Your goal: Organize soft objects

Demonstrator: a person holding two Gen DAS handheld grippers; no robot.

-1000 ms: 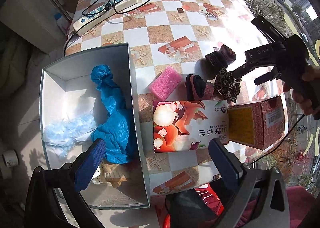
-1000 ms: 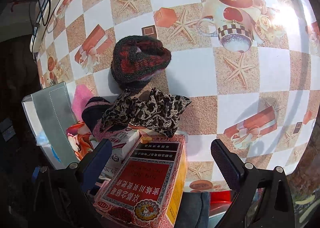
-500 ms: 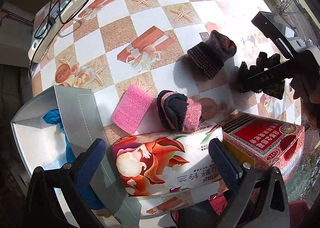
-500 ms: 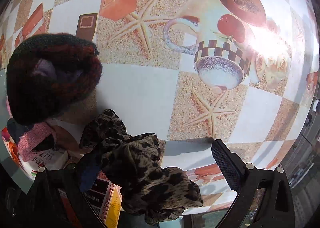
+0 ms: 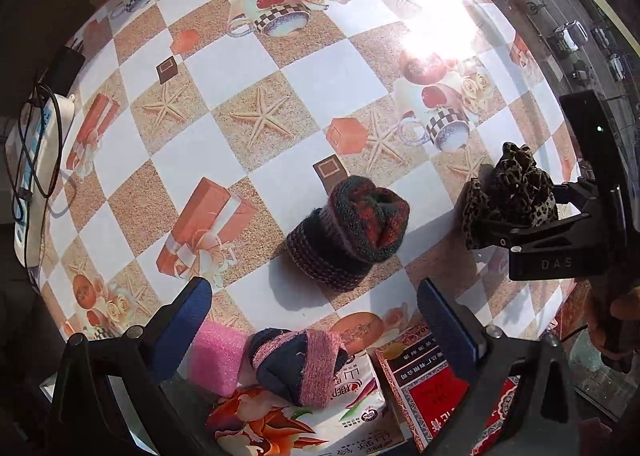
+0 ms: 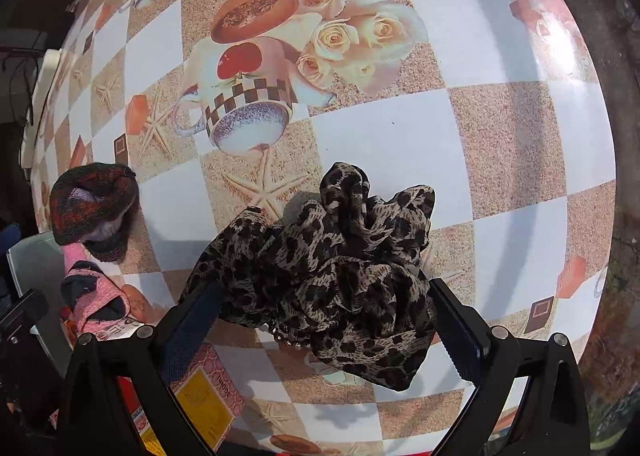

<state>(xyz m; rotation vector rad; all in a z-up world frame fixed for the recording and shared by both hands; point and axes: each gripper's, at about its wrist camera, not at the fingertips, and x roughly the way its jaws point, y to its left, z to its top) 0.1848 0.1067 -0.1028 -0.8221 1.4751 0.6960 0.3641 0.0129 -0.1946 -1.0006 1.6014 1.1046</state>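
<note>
My right gripper [image 6: 324, 316] holds a leopard-print cloth scrunchie [image 6: 332, 264] between its pads, lifted above the table; both also show in the left wrist view, the scrunchie [image 5: 510, 192] at the right. My left gripper [image 5: 314, 316] is open and empty, hovering just before a dark knitted red-and-green sock roll [image 5: 350, 226], which also shows in the right wrist view [image 6: 94, 204]. A navy-and-pink sock bundle [image 5: 298, 362] lies on a printed packet [image 5: 308, 424] below the left gripper. A pink sponge [image 5: 216, 358] sits beside it.
A red box [image 5: 436, 388] lies next to the printed packet at the table's near edge. A white power strip with a black cable [image 5: 30, 160] lies at the far left. The patterned tablecloth [image 5: 280, 96] covers the table. A grey box edge [image 6: 36, 276] shows at the left.
My right gripper has closed on the leopard scrunchie and lifted it off the table. My left gripper has moved from above the grey box and packet forward toward the knitted sock roll.
</note>
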